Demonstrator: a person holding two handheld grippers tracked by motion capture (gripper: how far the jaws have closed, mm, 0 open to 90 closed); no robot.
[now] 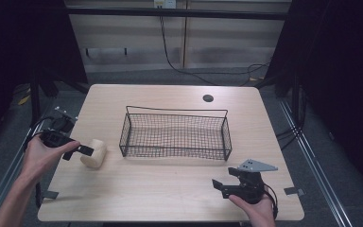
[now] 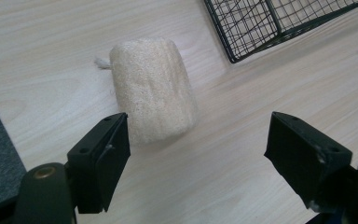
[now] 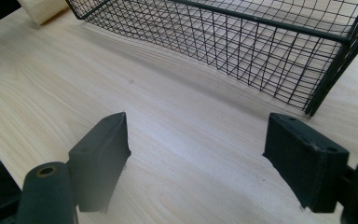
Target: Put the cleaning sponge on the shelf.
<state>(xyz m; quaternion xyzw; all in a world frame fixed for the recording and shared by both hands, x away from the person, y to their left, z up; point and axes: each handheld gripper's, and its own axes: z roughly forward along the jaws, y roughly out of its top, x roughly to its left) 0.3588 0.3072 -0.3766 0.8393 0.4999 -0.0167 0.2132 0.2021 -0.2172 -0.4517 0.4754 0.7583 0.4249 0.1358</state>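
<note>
1. Two grippers, both with jaws spread wide and empty.
2. Left gripper (image 1: 86, 151) sits at the sponge (image 1: 93, 152), left of the wire basket (image 1: 175, 135).
3. Right gripper (image 1: 222, 186) rests on the table (image 1: 170, 189), in front of the basket's right end.

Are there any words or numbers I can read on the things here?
No, none can be read. The loofah, the wire basket, the table and both hand-held grippers, left and right, show no writing. A pale tag on the far wall is too small to tell.
</note>
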